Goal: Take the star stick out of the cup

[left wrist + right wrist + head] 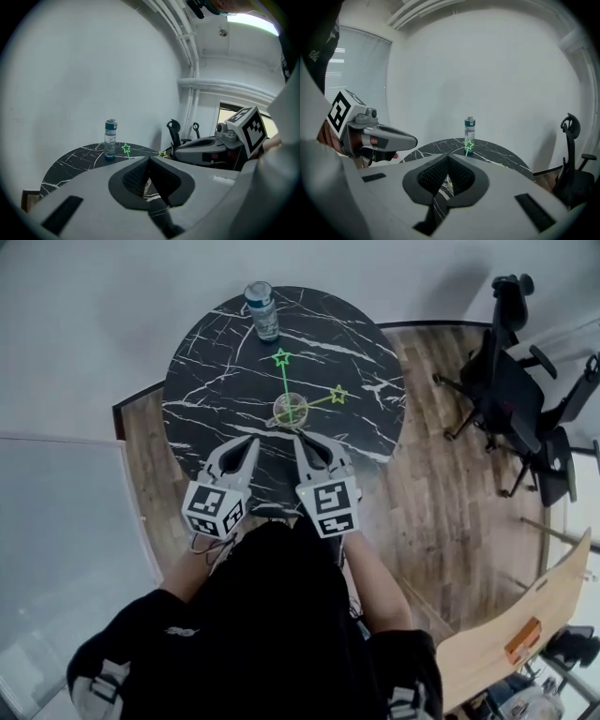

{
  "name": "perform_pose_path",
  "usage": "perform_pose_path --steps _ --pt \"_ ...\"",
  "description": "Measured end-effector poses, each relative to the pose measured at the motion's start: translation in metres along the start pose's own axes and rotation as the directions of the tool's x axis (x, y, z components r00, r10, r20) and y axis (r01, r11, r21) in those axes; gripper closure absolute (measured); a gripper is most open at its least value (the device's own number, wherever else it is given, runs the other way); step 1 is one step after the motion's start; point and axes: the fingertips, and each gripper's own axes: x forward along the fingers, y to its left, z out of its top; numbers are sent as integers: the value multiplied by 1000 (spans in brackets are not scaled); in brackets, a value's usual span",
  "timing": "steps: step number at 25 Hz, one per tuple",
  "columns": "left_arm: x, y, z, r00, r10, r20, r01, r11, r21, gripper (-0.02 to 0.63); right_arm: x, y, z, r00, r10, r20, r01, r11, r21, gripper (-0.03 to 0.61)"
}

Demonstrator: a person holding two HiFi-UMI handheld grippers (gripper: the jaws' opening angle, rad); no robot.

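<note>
A clear cup (291,410) stands near the front of the round black marble table (206,381). Two star sticks lean out of it: a green star (280,358) pointing away and a yellow star (338,394) pointing right. My left gripper (251,442) is shut and empty, just short of the cup on its left. My right gripper (302,441) is also shut and empty, close in front of the cup. In the left gripper view the green star (126,149) and yellow star (162,153) rise beyond the closed jaws. The right gripper view shows the green star (468,146) ahead.
A water bottle (262,310) stands at the table's far edge, behind the cup. Black office chairs (511,381) sit on the wood floor to the right. A wooden desk (525,634) is at the lower right. A white wall runs behind the table.
</note>
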Motion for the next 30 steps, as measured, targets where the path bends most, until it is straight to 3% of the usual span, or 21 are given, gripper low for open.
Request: perform_pose_path --steps 10,14,30 --pt "31 31 -25 990 100 -98 -108 991 -77 615 55 -22 -17 992 95 -82 -89 993 75 582" --pt "39 38 -36 987 108 -120 -121 987 -102 615 72 -22 -31 988 95 -124 -78 987 140 583" --pt "38 83 -65 952 233 -199 -270 945 -183 615 135 -32 -54 972 66 -224 -30 987 158 581"
